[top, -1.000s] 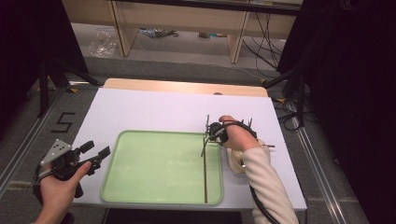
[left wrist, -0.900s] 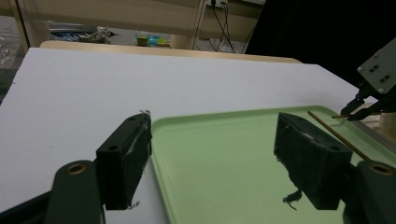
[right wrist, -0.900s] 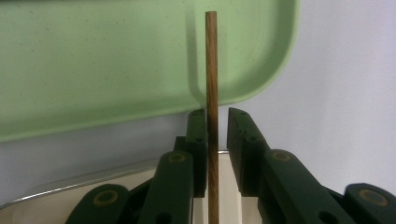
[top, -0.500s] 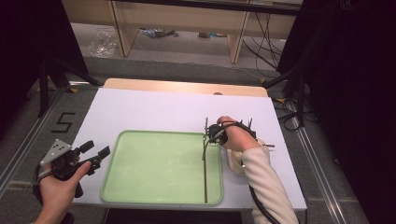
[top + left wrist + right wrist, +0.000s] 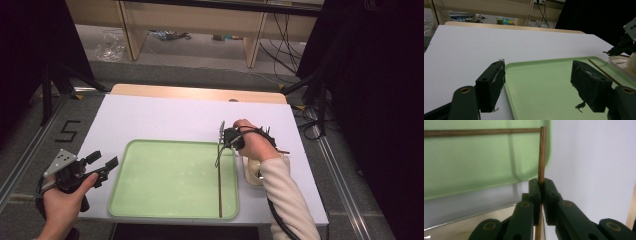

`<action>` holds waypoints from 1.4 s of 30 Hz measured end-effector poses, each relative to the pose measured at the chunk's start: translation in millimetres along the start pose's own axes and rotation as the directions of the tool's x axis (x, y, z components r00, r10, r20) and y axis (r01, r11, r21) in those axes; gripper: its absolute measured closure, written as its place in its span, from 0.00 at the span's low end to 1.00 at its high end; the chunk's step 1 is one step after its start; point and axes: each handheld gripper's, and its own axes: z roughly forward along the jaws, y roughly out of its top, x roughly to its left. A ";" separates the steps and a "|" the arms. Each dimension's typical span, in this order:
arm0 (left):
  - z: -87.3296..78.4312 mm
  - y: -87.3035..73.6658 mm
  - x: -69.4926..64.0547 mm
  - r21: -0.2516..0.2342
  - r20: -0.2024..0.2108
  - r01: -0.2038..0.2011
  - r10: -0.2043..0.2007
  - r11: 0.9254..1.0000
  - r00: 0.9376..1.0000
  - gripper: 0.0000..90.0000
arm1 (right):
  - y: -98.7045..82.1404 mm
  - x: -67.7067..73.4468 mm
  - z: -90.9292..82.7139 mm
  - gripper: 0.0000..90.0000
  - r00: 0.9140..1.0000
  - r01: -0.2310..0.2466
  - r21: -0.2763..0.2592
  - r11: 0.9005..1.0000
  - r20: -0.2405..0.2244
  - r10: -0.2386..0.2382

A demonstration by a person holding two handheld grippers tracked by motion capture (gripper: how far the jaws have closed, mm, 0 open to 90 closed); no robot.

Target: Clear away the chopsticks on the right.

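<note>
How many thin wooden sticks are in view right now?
2 surely: one thin wooden stick lies in the green plastic tray; a second stick is clamped in the right tool. More may hide by the white container.

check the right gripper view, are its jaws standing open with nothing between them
No: the right gripper has its black jaws closed on a thin brown wooden stick that rises past the light green plastic tray.

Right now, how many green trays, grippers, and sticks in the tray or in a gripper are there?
Green tray: 1
Grippers: 2, the left gripper and the right gripper
Wooden sticks: 2, the lying stick in the tray and the held stick in the right gripper
Total: 5
</note>
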 end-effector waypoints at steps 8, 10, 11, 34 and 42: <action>0.0 -0.1 0.4 -0.001 0.001 0.005 -0.005 1.000 1.000 0.31 | 3.2 -1.4 -16.1 0.97 0.993 -0.037 -0.067 0.997 0.109 0.045; 0.0 -0.2 0.7 0.000 0.002 0.007 -0.007 1.000 1.000 0.31 | 5.4 -1.4 -25.2 0.97 0.985 -0.074 -0.112 0.991 0.147 0.090; 0.0 -0.3 1.0 0.001 0.003 0.010 -0.010 1.000 1.000 0.30 | 6.0 -2.1 -29.6 0.97 0.976 -0.089 -0.147 0.985 0.184 0.115; -0.2 -0.1 0.9 -0.004 0.001 0.009 -0.009 1.000 1.000 0.31 | -8.6 -14.9 -93.0 0.97 0.797 -0.399 -0.606 0.688 0.143 0.587; -0.1 -0.1 0.9 -0.004 0.000 0.009 -0.009 1.000 1.000 0.31 | -19.2 -16.6 -111.6 0.97 0.680 -0.518 -0.708 0.481 0.001 0.733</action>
